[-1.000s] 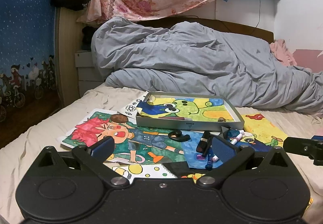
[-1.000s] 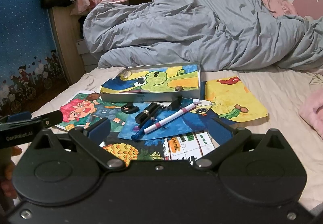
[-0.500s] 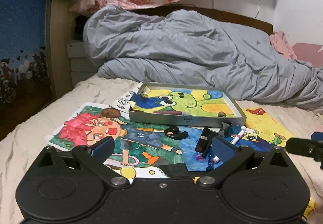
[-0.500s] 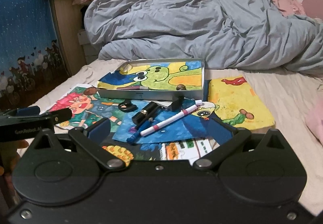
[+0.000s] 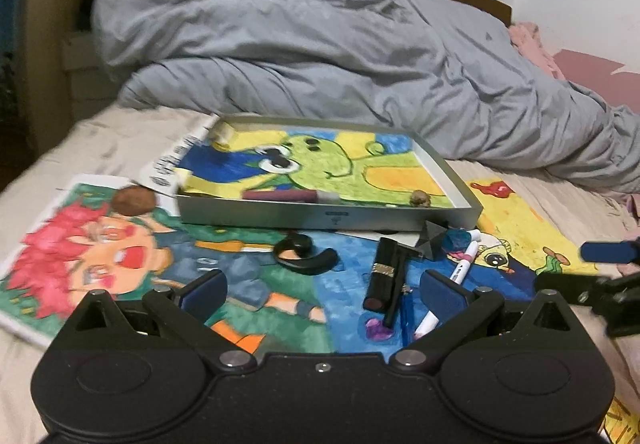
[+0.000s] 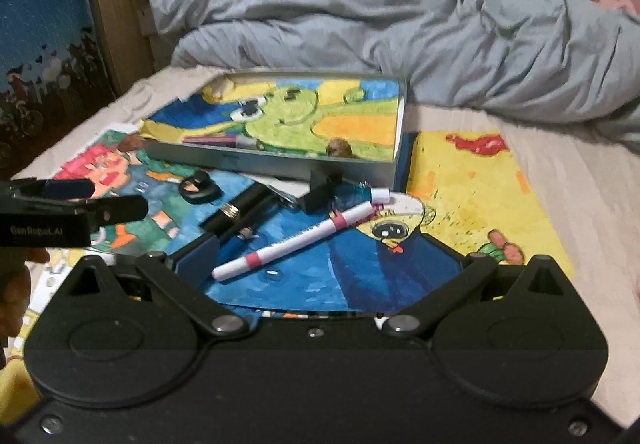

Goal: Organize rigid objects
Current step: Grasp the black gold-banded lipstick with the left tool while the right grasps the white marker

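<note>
Both grippers are closing in on the clutter since the earlier frames. Right gripper [image 6: 320, 264], jaws wide and empty, is nearing the white marker [image 6: 302, 242] lying before the tray [image 6: 280, 164]; light, stiff, slippery, best taken mid-barrel. Left gripper [image 5: 320, 290] is likewise gaping, empty.

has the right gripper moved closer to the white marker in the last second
Yes. In the right wrist view the right gripper has advanced toward the silver tray; the white marker now lies between its open fingers.

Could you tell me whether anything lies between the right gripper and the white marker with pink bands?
Nothing visible does. The open right gripper faces the white marker with pink bands directly, with only the flat blue drawing beneath it.
</note>
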Motion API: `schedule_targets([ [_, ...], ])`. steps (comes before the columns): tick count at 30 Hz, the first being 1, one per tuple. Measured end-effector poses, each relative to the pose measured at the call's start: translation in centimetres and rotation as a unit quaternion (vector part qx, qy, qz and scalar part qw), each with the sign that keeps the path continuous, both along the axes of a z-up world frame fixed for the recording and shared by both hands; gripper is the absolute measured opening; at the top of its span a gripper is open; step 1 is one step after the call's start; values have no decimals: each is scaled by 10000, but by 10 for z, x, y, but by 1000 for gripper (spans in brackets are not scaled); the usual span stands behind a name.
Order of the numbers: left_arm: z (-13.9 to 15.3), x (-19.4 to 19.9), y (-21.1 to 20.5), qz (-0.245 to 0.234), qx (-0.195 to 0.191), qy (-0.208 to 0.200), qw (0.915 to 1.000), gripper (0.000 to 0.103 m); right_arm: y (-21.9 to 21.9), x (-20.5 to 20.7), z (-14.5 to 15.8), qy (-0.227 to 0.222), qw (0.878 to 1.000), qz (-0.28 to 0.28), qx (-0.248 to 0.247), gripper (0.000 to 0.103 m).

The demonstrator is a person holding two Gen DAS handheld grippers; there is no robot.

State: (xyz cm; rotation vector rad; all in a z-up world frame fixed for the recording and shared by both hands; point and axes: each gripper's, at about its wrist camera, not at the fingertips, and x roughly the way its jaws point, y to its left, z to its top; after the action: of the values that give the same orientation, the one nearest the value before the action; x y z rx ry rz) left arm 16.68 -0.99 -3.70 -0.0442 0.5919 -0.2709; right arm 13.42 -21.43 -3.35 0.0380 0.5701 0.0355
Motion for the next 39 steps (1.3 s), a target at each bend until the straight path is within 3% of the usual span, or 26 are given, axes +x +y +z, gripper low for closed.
schedule_targets([
  [4, -12, 31, -6, -322, -193, 214, 9991, 98, 1, 22, -14, 151, 9998, -103, -4, 102],
  [11, -31, 65, -20, -877, 28, 404, 9953, 86, -1, 65, -36, 326, 9991, -239, 114, 101],
  [16, -43, 79, -21, -1058, -38, 604, 9925, 74, 0, 85, -47, 461, 9984, -189, 250, 92],
  [18, -46, 83, -23, -1154, -52, 680, 9910, 61, 2, 90, -53, 503, 9984, -149, 206, 90],
  [21, -48, 87, -27, -1304, -144, 765, 9884, 53, 8, 96, -57, 514, 9986, -101, 71, 85],
  [24, -49, 90, -33, -1409, -153, 842, 9863, 46, 13, 100, -58, 515, 9987, -13, 19, 74],
  [26, -51, 90, -36, -1457, -136, 863, 9855, 43, 17, 101, -59, 518, 9986, 71, -78, 58],
  [28, -50, 91, -36, -1454, -180, 900, 9851, 38, 18, 99, -58, 534, 9984, 131, -125, 51],
  [30, -49, 92, -35, -1458, -309, 1010, 9837, 27, 20, 99, -57, 565, 9981, 187, -183, 44],
  [35, -50, 91, -39, -1354, -189, 1192, 9834, 22, 27, 96, -55, 724, 9956, 499, -332, 23],
  [39, -48, 80, -43, -1296, -37, 1277, 9833, 22, 32, 92, -53, 864, 9937, 644, -297, 20],
])
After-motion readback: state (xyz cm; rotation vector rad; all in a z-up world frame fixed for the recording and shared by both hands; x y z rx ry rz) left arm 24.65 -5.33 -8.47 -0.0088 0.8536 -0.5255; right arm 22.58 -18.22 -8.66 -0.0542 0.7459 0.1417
